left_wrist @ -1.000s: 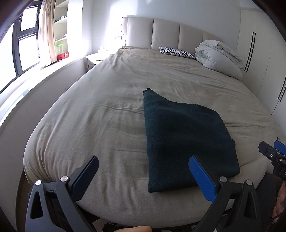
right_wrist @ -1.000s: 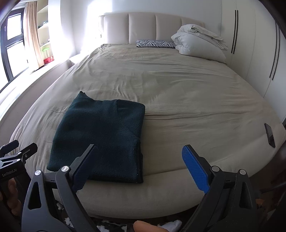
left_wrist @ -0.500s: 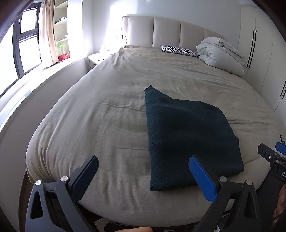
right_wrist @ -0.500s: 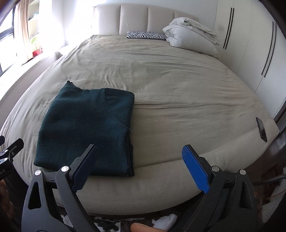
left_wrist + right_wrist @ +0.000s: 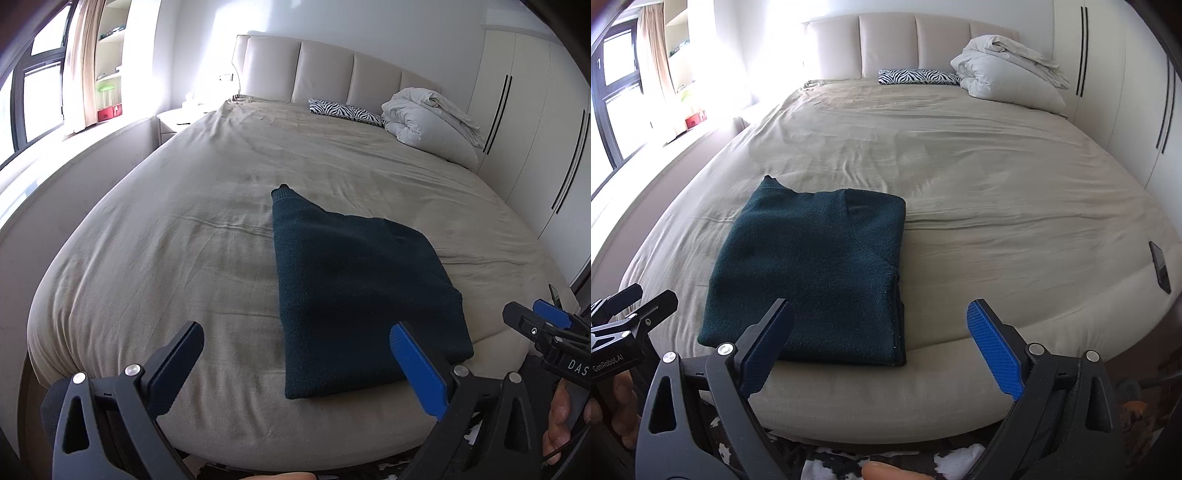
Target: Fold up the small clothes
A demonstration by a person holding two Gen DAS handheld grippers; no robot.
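A dark green knitted garment [image 5: 354, 288] lies folded into a flat rectangle near the foot edge of the beige bed [image 5: 192, 236]; it also shows in the right wrist view [image 5: 816, 273]. My left gripper [image 5: 295, 365] is open and empty, held off the bed's near edge, left of the garment. My right gripper [image 5: 881, 343] is open and empty, held off the near edge by the garment's right side. Each gripper shows at the edge of the other's view: the right one [image 5: 543, 325] and the left one [image 5: 631, 306].
A dark phone [image 5: 1160, 266] lies at the bed's right edge. A zebra-print pillow [image 5: 343, 110] and a bundled white duvet [image 5: 432, 125] sit by the headboard. Wardrobe doors [image 5: 535, 147] stand on the right, a window ledge [image 5: 74, 147] on the left.
Both grippers have shifted and tilted a little while staying open and empty. The folded garment has not moved on the bed.
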